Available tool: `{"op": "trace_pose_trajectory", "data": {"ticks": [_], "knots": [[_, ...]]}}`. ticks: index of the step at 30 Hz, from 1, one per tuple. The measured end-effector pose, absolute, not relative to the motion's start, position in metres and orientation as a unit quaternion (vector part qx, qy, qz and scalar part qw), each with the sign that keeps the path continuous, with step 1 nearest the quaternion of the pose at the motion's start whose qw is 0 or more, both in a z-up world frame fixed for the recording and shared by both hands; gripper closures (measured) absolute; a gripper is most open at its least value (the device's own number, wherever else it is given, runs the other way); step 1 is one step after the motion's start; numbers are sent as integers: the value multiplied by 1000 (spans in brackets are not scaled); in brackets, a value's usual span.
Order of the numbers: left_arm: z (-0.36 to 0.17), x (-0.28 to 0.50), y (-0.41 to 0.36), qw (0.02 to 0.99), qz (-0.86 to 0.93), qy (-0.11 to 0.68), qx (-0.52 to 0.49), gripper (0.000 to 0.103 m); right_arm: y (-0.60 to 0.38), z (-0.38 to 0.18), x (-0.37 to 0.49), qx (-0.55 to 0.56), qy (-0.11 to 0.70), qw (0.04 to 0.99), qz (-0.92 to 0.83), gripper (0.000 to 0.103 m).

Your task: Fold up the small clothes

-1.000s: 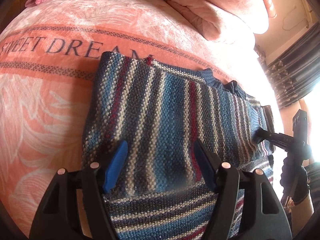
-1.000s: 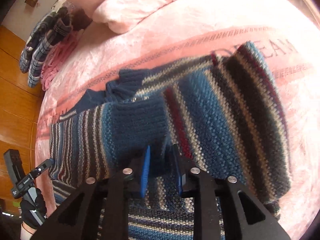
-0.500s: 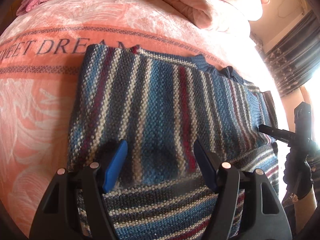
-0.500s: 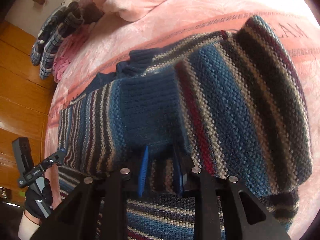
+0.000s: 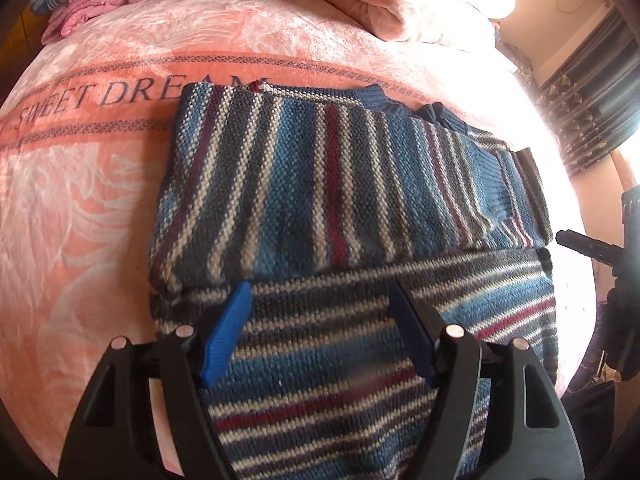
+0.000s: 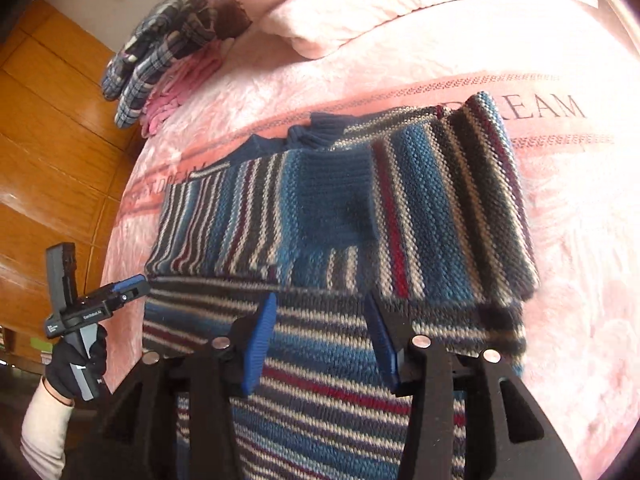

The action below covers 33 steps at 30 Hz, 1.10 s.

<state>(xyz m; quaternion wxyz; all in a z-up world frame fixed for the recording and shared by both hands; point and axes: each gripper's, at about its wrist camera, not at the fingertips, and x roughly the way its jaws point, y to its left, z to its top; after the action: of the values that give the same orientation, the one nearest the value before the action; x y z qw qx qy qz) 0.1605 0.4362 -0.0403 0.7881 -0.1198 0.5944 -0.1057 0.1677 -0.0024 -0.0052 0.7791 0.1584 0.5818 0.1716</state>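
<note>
Since a second ago my right gripper (image 6: pixel 320 328) has let go of the sweater (image 5: pixel 328 184) and spread its fingers wide; both grippers have drawn back toward the near edge. My left gripper (image 5: pixel 320 320) hangs over the lower half with its fingers apart, holding nothing. The right view alone shows the wooden wall (image 6: pixel 52 140), a plaid garment (image 6: pixel 156 40) beyond the sweater, and my gloved left hand (image 6: pixel 76 364) beside the bed. The left view alone shows dark curtains (image 5: pixel 592 92) far right of the sweater. The striped blue, red and cream sweater lies on the pink blanket (image 5: pixel 80 208), its upper part folded down across the body, collar at the far edge.
</note>
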Motion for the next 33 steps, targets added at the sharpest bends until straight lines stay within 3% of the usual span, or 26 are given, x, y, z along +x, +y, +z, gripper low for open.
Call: {"op": "trace_pose_trajectory", "data": {"ticks": [7, 16, 29, 33], "knots": [[-17, 43, 436, 759, -91, 627, -151, 32, -39, 14, 64, 177, 601, 760, 173, 48], [-56, -80, 456, 683, -51, 700, -201, 31, -62, -10, -73, 204, 653, 720, 115, 45], [-77, -101, 441, 657, -69, 719, -216, 31, -49, -63, -105, 165, 726, 666, 52, 44], [-88, -105, 432, 645, -73, 733, -205, 33, -46, -67, -106, 168, 729, 661, 63, 39]]}}
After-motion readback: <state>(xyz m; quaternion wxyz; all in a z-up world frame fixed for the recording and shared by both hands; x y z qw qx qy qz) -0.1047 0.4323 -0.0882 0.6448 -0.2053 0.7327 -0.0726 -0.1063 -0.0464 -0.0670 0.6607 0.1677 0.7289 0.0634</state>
